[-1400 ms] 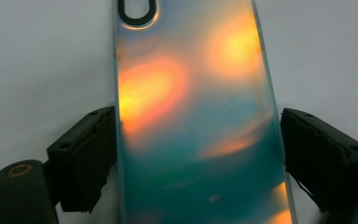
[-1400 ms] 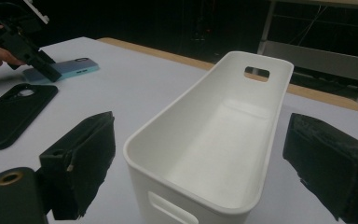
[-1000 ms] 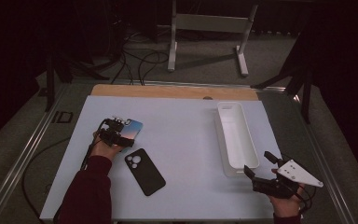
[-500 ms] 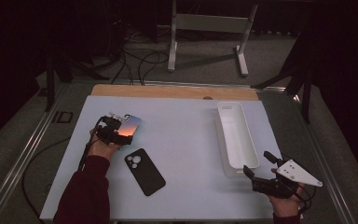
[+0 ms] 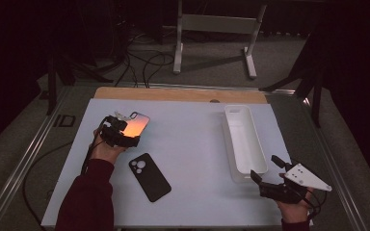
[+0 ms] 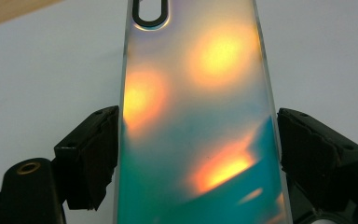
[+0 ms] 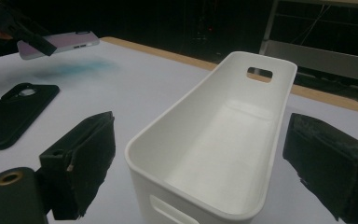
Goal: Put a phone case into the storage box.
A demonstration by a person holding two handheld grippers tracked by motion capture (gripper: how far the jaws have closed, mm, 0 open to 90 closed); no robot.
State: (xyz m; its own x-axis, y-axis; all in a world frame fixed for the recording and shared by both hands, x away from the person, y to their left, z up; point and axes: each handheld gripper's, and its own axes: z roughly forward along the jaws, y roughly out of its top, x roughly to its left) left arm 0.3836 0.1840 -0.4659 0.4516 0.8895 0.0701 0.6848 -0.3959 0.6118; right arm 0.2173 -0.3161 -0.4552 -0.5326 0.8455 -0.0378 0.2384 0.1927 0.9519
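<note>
The left gripper [image 5: 125,132] is holding a glossy iridescent phone case with orange and teal reflections [image 5: 136,125] above the left part of the white tabletop [image 5: 192,144]. In the left gripper view its two black fingers [image 6: 91,154] are pressing on the long edges of the iridescent case [image 6: 196,121], pinching it between them, and the dark oval camera cutout is sitting at the far end. In the right gripper view the same case [image 7: 60,43] is hanging lifted off the tabletop [image 7: 135,88], with a bluish glow lying on the surface below it.

A matte black phone case with a camera cutout [image 5: 149,176] is lying flat on the tabletop, just beside the person's dark red sleeve [image 5: 84,197] and near the held case but apart from it.

A long white plastic rectangular bin with slotted handle holes [image 5: 243,139] is standing upright on the right part of the tabletop. The right gripper [image 5: 270,175] is hovering at the near end of it, fingers spread wide apart and pinching nothing. In the right gripper view the bin [image 7: 214,135] is sitting between the two open fingers [image 7: 81,163], its near corner close to the camera; whether they are touching it cannot be told.
</note>
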